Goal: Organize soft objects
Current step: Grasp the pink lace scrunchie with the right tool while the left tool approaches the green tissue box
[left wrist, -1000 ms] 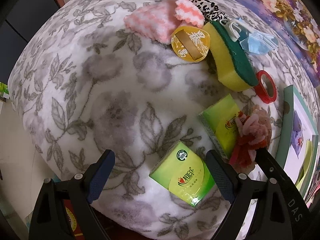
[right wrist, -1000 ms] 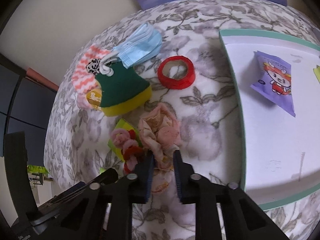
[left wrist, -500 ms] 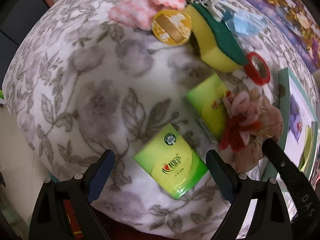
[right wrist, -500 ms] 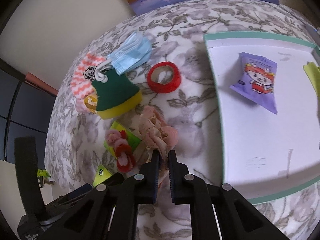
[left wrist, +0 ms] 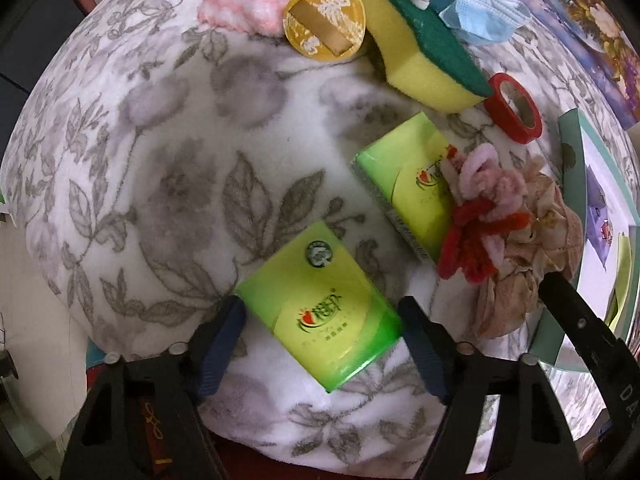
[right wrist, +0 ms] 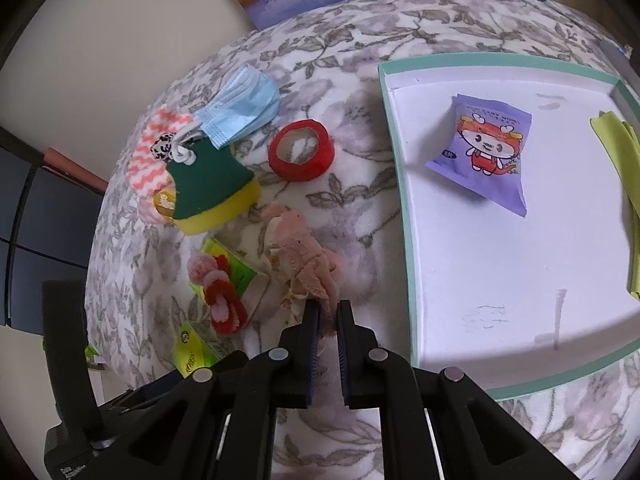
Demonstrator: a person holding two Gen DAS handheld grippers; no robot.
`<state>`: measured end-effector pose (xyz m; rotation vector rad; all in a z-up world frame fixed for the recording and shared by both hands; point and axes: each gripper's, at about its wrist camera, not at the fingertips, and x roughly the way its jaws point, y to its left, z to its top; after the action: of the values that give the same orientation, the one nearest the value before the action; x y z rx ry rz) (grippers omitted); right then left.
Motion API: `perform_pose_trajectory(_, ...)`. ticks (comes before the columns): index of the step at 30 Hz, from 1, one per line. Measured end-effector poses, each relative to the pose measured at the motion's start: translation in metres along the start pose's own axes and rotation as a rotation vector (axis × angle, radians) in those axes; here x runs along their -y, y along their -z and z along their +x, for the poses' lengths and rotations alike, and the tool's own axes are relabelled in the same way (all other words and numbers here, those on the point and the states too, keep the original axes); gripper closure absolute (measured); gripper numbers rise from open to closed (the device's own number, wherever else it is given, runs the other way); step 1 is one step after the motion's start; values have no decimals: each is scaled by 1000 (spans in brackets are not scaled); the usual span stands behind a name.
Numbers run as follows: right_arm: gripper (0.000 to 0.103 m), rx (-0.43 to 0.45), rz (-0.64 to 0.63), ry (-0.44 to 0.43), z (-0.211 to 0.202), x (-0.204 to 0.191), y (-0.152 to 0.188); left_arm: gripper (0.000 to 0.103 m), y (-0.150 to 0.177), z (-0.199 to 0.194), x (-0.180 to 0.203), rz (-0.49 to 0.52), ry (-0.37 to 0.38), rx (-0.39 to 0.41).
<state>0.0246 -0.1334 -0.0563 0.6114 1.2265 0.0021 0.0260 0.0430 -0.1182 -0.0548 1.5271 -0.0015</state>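
Note:
A green tissue pack (left wrist: pixel 320 312) lies on the flowered blanket (left wrist: pixel 180 152) between the fingers of my left gripper (left wrist: pixel 320 340), which points straight down. Its jaws are closing, and the pads sit right at the pack's two side corners. A second green pack (left wrist: pixel 408 184) lies beyond it, under a pink-and-red yarn flower (left wrist: pixel 480 216). My right gripper (right wrist: pixel 328 312) is shut on a beige-pink fabric scrunchie (right wrist: pixel 304 264), which stretches away from its tips toward the yarn flower (right wrist: pixel 218 296). In the left wrist view the scrunchie (left wrist: pixel 532 240) bunches beside the right gripper's black finger.
At the blanket's far side sit a yellow-green sponge (right wrist: pixel 208 184), a blue face mask (right wrist: pixel 244 112), a red tape roll (right wrist: pixel 302 156), a gold round lid (left wrist: pixel 324 24) and a pink-white cloth (left wrist: pixel 248 4). A teal-rimmed white tray (right wrist: pixel 404 208) on the right holds a purple packet (right wrist: pixel 484 152) and a yellow-green cloth (right wrist: pixel 624 168).
My left gripper has come down over the near green pack and its jaws have narrowed around it. My right gripper has shut on the scrunchie, which now looks pulled longer.

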Motion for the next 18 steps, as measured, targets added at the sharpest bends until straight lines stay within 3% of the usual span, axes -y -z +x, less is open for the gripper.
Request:
perform_pose_trajectory(5,93,0,2,-1,-1,2,0,36,0,-3,0,-10,25,24)
perform_pose_trajectory(18,96,33,-5,-12,-11,3,-4,38,-15,-33,-8,-35,58,114)
